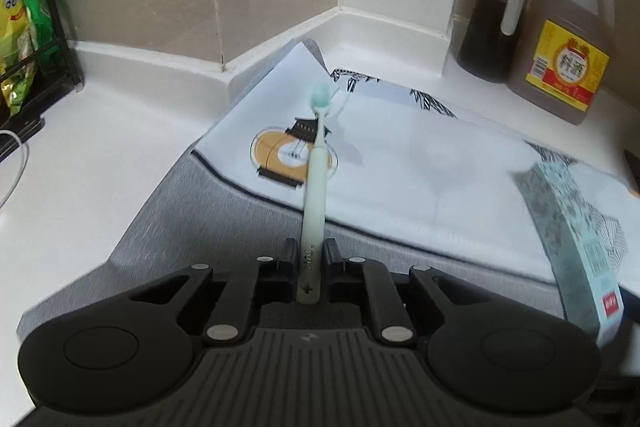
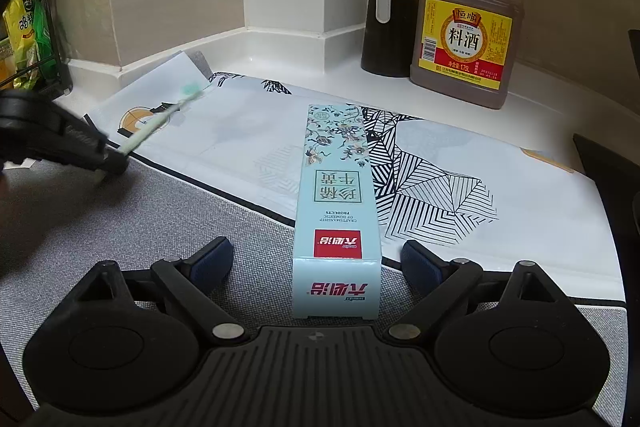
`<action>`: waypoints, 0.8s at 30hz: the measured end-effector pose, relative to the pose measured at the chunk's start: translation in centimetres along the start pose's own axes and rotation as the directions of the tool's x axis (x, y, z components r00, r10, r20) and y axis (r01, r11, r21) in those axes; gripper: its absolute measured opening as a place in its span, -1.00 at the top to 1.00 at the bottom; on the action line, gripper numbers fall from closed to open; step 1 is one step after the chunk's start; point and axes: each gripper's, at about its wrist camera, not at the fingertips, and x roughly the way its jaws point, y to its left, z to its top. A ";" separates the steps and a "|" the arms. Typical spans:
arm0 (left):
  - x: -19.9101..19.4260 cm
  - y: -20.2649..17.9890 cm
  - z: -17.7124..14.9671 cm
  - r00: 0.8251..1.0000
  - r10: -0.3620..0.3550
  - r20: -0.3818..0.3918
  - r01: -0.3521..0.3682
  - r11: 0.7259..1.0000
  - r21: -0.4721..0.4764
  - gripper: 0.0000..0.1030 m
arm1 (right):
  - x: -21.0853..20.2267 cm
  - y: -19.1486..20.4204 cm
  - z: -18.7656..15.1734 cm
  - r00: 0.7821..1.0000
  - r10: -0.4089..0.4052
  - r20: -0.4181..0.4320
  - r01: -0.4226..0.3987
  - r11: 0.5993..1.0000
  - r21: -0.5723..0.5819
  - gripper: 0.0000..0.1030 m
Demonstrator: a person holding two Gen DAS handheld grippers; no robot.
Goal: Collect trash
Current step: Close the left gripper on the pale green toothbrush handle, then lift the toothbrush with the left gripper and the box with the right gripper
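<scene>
Left of the pale blue cardboard toothpaste box (image 2: 336,211), the left gripper (image 1: 309,259) is clamped on a mint plastic toothbrush (image 1: 316,163), apparently lifted. Box end-on between the right gripper's (image 2: 318,263) parted fingers, untouched, pointing away.

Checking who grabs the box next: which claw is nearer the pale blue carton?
Right. The right claw stands open astride the carton, pads off it. The left claw, shut on the toothbrush, is off to its left.
</scene>
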 end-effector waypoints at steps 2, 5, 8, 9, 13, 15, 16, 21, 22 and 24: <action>-1.0 0.0 -1.0 1.000 0.003 0.005 -0.003 1.000 0.014 0.75 | 0.0 0.0 0.0 1.000 0.000 0.000 0.000 1.000 0.000 -0.82; -2.5 0.2 -2.7 1.000 -0.011 0.007 0.011 1.000 0.020 0.75 | 0.0 0.0 0.1 1.000 0.001 0.000 -0.001 1.000 0.000 -0.83; -3.7 0.4 -4.0 1.000 -0.020 0.018 0.019 0.999 0.036 0.75 | 0.1 -0.1 0.0 1.000 -0.002 -0.002 0.002 1.000 0.000 -0.85; -3.8 0.5 -4.2 1.000 -0.019 0.023 0.018 0.999 0.037 0.75 | 0.1 -0.1 0.0 1.000 -0.003 -0.002 0.003 1.000 0.001 -0.86; -3.9 1.0 -4.4 0.999 -0.022 0.029 0.022 0.999 0.024 0.73 | 0.1 -0.3 -0.1 1.000 -0.006 -0.005 0.006 1.000 0.005 -0.89; -3.8 1.0 -4.1 0.999 -0.024 0.023 0.023 0.999 0.023 0.70 | 0.1 -0.3 0.0 1.000 -0.005 -0.007 0.006 1.000 0.007 -0.92; -3.7 1.0 -4.0 0.999 -0.025 0.021 0.025 0.999 0.020 0.59 | 0.2 -0.3 0.0 1.000 -0.003 -0.010 0.003 1.000 0.009 -0.97; -2.9 0.7 -3.5 1.000 -0.006 0.021 0.005 0.999 0.032 -0.38 | 0.4 -0.2 0.1 1.000 -0.004 -0.016 0.004 1.000 0.003 -1.00; -2.6 0.5 -3.5 1.000 0.001 0.023 -0.002 0.999 0.038 -0.44 | 0.5 -0.2 0.2 1.000 -0.001 -0.020 0.001 1.000 0.001 -1.00; -2.2 0.5 -3.4 1.000 0.004 0.030 -0.005 0.999 0.032 -0.54 | 0.7 -0.3 0.5 0.999 0.004 -0.032 -0.004 1.000 -0.004 -1.00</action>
